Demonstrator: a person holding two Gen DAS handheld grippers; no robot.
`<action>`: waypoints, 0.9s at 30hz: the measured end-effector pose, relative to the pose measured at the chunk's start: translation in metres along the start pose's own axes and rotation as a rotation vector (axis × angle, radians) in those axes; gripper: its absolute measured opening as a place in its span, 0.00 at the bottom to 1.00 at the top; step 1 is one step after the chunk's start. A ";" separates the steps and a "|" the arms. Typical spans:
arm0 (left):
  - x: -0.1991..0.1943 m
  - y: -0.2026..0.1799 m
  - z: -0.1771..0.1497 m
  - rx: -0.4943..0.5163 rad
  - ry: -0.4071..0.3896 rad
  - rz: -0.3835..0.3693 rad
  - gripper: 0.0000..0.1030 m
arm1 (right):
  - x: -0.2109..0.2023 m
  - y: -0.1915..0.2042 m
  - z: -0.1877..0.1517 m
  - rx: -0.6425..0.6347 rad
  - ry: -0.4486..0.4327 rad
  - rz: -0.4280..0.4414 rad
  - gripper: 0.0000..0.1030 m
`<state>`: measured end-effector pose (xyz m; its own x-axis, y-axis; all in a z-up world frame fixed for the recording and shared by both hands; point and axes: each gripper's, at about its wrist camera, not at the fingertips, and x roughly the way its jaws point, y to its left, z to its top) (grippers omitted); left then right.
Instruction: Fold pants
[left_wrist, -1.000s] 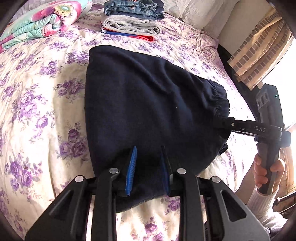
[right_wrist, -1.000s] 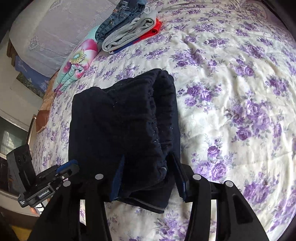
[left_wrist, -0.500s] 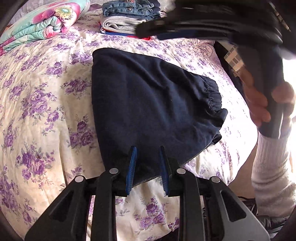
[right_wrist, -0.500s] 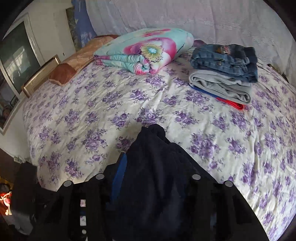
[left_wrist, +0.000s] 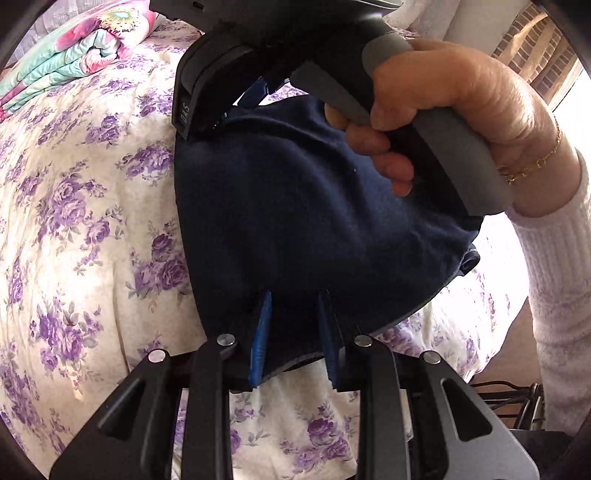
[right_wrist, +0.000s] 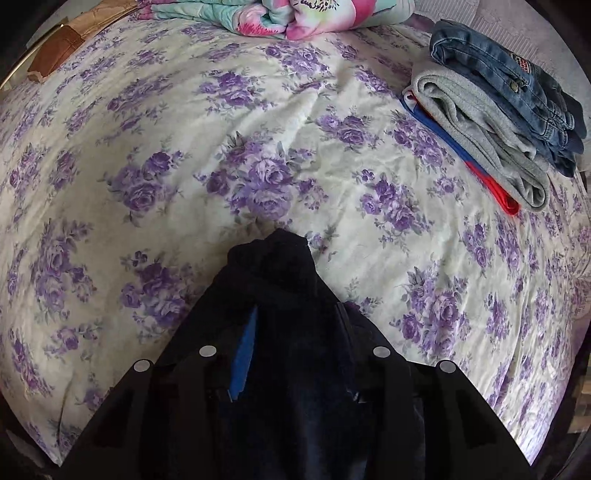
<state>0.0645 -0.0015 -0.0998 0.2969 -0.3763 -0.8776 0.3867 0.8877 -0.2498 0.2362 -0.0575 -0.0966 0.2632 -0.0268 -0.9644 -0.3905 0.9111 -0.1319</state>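
The navy pants (left_wrist: 295, 221) lie on the floral bedspread (left_wrist: 74, 184), soft and matte. The left gripper (left_wrist: 293, 332) pinches their near hem. The right gripper (right_wrist: 295, 347), its jaws just reopening slightly, clamps a bunched end and carries it across the pants, toward the far edge beside the folded clothes stack (right_wrist: 498, 122).

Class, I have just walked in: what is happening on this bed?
A person with a gripper in each hand is folding dark navy pants on a floral bedspread. The left gripper pins the near edge. The right gripper, whose jaws have just been closing and reopening a little, has a bunch of the cloth between them and carries it over the rest. Folded clothes are stacked nearby.
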 end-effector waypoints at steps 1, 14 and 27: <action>0.000 -0.003 -0.001 0.004 0.000 0.007 0.24 | -0.007 -0.002 -0.002 0.003 -0.005 0.013 0.41; -0.069 0.073 0.004 -0.259 -0.193 -0.033 0.88 | -0.150 -0.113 -0.184 0.412 -0.322 0.272 0.92; 0.032 0.074 0.044 -0.339 0.047 -0.278 0.87 | -0.112 -0.134 -0.404 0.845 -0.391 0.188 0.92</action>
<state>0.1411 0.0409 -0.1285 0.1793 -0.6074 -0.7739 0.1361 0.7944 -0.5920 -0.0978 -0.3425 -0.0638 0.5976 0.1512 -0.7874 0.2701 0.8867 0.3753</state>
